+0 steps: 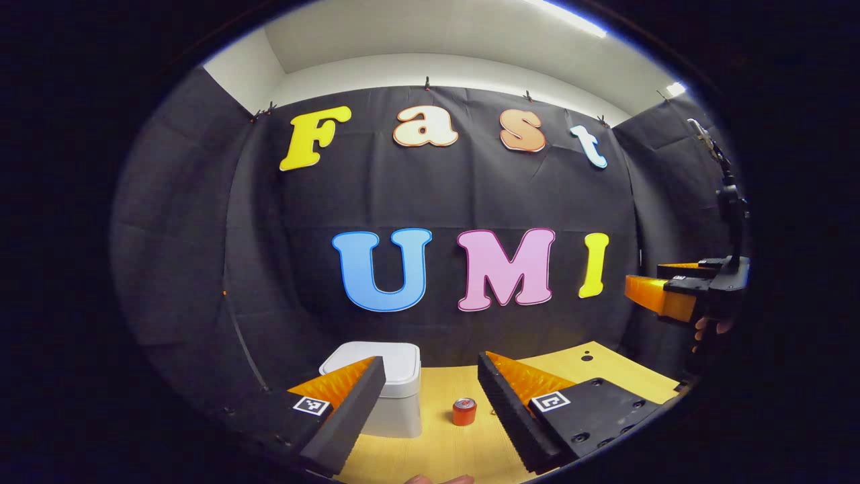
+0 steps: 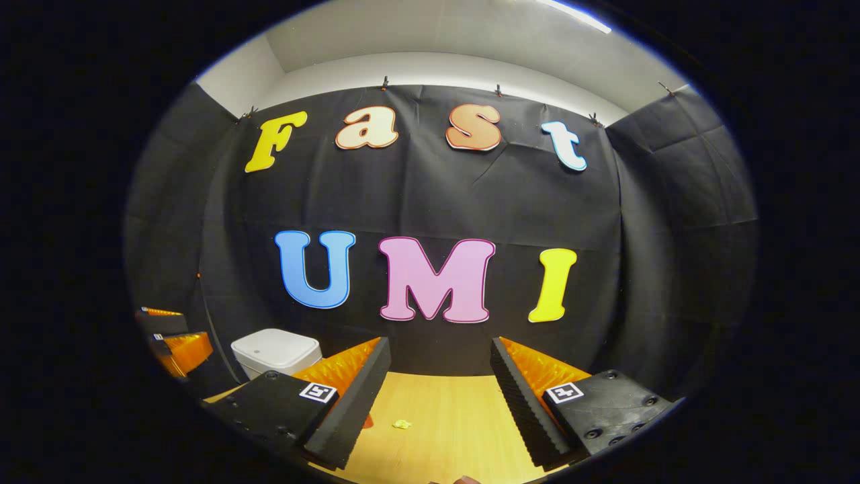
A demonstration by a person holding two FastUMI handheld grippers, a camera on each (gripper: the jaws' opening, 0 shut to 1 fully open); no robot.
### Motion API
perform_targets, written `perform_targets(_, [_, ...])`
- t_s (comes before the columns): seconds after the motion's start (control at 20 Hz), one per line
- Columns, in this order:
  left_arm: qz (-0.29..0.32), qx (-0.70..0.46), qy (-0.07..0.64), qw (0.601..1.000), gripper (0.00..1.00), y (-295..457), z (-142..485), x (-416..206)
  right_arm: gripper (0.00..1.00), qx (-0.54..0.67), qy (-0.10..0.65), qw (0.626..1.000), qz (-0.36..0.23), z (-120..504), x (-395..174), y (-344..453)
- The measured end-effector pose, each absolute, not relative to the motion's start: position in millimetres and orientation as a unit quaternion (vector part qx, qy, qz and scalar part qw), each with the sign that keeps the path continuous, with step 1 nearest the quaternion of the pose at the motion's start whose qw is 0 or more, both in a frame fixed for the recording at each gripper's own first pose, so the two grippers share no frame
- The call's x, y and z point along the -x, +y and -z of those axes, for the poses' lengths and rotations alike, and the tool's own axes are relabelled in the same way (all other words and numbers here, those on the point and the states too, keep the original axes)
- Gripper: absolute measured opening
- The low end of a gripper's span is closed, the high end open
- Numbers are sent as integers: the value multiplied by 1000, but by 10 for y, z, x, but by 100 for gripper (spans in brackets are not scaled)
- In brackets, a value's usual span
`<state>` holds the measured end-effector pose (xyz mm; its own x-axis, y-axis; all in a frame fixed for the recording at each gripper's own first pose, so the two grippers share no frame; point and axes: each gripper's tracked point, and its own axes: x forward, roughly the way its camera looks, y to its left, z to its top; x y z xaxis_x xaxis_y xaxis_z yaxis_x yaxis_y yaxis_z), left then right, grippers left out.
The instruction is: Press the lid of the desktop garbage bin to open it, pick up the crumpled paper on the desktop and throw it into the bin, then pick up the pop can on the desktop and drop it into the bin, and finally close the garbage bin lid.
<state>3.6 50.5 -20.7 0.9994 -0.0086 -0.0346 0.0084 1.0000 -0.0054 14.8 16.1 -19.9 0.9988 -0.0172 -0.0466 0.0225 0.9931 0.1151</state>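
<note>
A white desktop bin [image 1: 396, 393] stands on the wooden table [image 1: 437, 447] with its lid down, partly behind my left finger. To its right stands a small red pop can [image 1: 463, 411]. My left gripper [image 1: 430, 366] hovers open above the table, the can showing in the gap between its fingers. In the right gripper view the bin [image 2: 275, 349] is far left, and a small yellow scrap of paper [image 2: 402, 424] lies on the table [image 2: 457, 417]. My right gripper [image 2: 441, 349] is open and holds nothing. A red sliver [image 2: 368, 422] peeks past its left finger.
The right gripper [image 1: 662, 296], held by a hand [image 1: 712, 328], hangs at the right edge of the left gripper view. The left gripper [image 2: 176, 344] shows beside the bin in the right gripper view. Black cloth walls close the table's back and sides. A small dark hole [image 1: 586, 357] marks the tabletop's far right.
</note>
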Motion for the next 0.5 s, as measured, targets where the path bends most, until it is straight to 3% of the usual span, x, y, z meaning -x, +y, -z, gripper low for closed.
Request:
perform_targets(0.35, [36,51,13,998,93,623,326,-296,96,-65,10,997,38,133,-215,77])
perform_targets(0.5, [29,48,59,997,93,739,614,-449,96,-47,9,998,45,181,-244,29])
